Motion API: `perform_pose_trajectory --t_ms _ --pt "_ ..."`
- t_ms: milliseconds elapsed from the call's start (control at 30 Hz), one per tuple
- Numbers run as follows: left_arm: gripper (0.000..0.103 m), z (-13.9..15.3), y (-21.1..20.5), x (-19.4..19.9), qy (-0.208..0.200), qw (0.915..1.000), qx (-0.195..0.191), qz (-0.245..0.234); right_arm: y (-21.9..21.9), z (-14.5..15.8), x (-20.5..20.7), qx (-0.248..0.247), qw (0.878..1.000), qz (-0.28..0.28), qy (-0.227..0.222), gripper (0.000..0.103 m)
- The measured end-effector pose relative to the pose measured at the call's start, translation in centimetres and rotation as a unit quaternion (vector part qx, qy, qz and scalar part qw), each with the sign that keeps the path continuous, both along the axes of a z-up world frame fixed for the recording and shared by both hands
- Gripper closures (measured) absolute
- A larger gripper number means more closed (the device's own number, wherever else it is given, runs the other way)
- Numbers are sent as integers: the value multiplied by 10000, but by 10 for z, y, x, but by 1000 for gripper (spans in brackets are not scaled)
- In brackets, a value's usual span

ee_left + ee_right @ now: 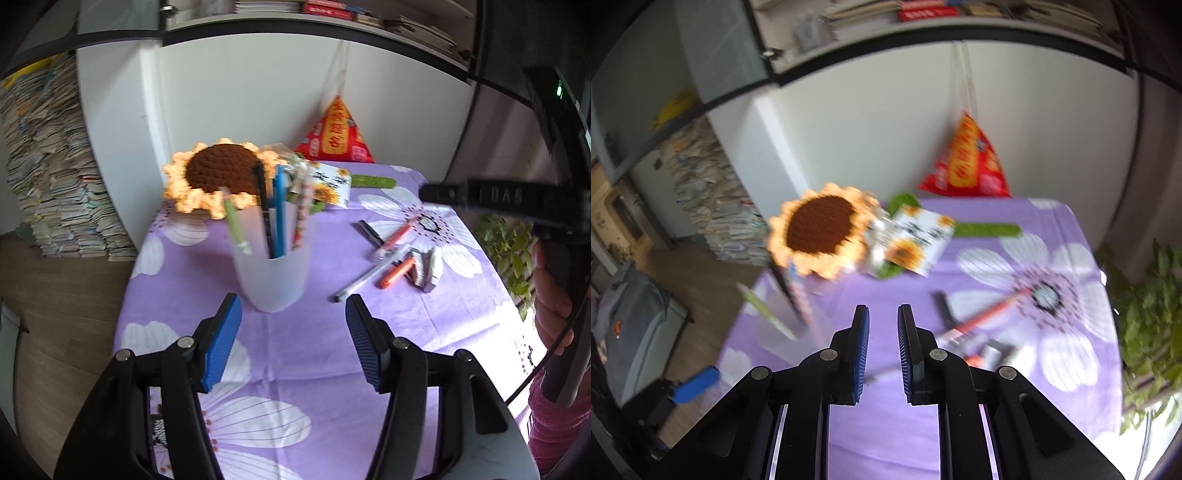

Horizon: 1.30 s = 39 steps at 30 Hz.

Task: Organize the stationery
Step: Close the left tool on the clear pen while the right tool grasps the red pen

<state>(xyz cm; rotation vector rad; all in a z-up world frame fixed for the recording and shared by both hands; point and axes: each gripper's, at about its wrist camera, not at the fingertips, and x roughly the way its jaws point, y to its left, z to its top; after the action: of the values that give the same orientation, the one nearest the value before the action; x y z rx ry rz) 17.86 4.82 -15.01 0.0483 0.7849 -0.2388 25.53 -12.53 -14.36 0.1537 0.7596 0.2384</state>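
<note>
A translucent white pen cup point(272, 275) stands on the purple flowered tablecloth point(314, 350). It holds several pens, one topped with a crocheted sunflower point(218, 177). My left gripper point(293, 306) is open and empty just in front of the cup. Loose pens, an orange marker point(397, 272) and small white erasers point(428, 267) lie to the cup's right. My right gripper point(882, 317) is narrowly open and empty above the cloth; its view is blurred, with the cup point(783, 328) to its left and the loose pens point(982, 325) to its right.
A red triangular pack point(336, 134) leans on the white wall at the back. A sunflower card point(330, 182) and a green strip point(373, 181) lie behind the cup. Stacked books point(55, 177) stand left of the table, a green plant point(509, 251) to the right.
</note>
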Motion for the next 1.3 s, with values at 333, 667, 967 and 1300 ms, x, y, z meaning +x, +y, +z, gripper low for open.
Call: perform_pose_trajectory --t_ms 333,667,967,1300 --pt "61 -43 -80 38 316 9930 522 -1014 -79 -54 -13 243 9935 -678 878 88" --pt "62 -60 -114 67 440 9880 754 -1274 -114 -67 -24 319 9900 -907 1032 88" --pt "72 -71 -119 76 581 9853 874 -1348 -115 -78 -13 401 9879 -901 1198 88" --pt "74 -88 -119 92 750 9840 908 -1337 -120 -85 10 461 9840 -1036 1372 88"
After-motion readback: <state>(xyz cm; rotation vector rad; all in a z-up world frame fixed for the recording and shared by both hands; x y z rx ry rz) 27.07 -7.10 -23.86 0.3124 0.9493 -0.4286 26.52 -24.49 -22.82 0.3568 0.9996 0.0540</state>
